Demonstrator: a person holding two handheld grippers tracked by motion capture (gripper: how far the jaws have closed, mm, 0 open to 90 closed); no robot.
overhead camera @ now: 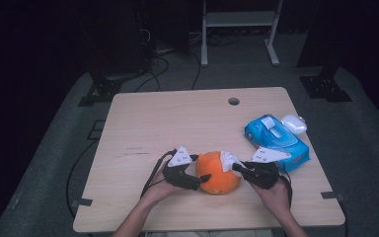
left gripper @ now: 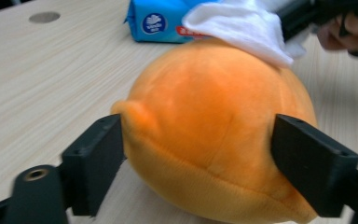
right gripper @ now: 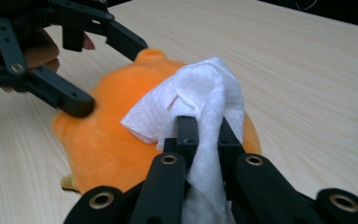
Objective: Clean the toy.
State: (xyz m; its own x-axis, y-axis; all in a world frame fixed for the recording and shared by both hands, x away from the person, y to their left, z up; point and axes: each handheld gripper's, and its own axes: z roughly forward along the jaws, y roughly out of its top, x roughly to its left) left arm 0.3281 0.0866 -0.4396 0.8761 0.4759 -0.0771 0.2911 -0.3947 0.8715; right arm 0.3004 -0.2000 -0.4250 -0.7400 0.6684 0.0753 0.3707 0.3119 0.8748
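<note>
Two tongs were at work on one orange plush ball (overhead camera: 218, 174), which sat on the tabletop (overhead camera: 177, 123) near its front edge, between my two hands. I had the left tongs (overhead camera: 201, 180) spread wide around the ball: in the left gripper view its black jaws stood against opposite flanks of the plush, and the fabric bulged slightly at the left one. I recorded this as a wide grip on the ball. I had the right tongs (right gripper: 204, 128) clamped tight on a white tissue (right gripper: 200, 100); in the right gripper view the jaws pinched a fold of it, and the loose part lay draped over the upper side of the ball, touching the plush. A blue tissue pack (overhead camera: 276, 140) lay on the tabletop just beyond the right hand (overhead camera: 275, 193), with a small white object (overhead camera: 294, 123) beside its far end. I noted a round hole (overhead camera: 234, 101) in the tabletop near the far edge
</note>
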